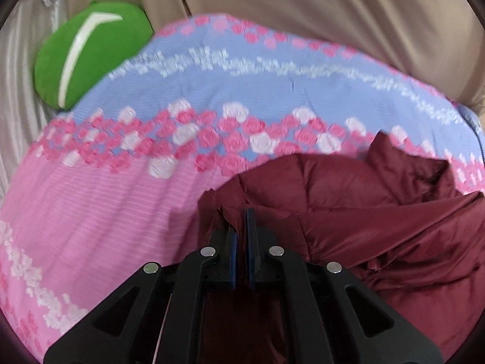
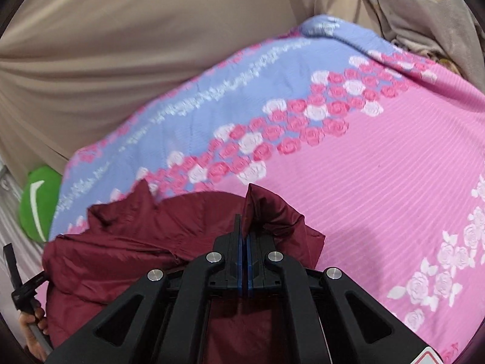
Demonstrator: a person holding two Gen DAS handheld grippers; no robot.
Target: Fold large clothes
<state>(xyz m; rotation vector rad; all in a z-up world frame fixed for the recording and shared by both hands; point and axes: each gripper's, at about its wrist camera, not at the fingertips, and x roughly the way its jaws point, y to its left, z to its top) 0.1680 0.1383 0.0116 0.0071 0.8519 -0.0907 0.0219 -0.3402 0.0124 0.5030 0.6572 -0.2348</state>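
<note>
Maroon jacket (image 1: 363,212) bunched on the pink-and-blue rose bedspread (image 1: 106,197), near its front edge, well apart from the green cushion (image 1: 88,54). Left gripper (image 1: 241,221) fingers pressed together on a jacket edge; right gripper (image 2: 244,227) likewise pinching a raised corner. Probably gripped at two points to lift and spread before folding.

Bed spread with a pink and lavender-blue quilt (image 1: 127,200) printed with bands of pink and white roses. Behind it, beige drapery (image 1: 303,15) falling in soft folds. Green cushion (image 1: 88,57) with a white stripe at the quilt's far corner (beside pale satiny fabric (image 1: 21,97)). Even, soft indoor light.
</note>
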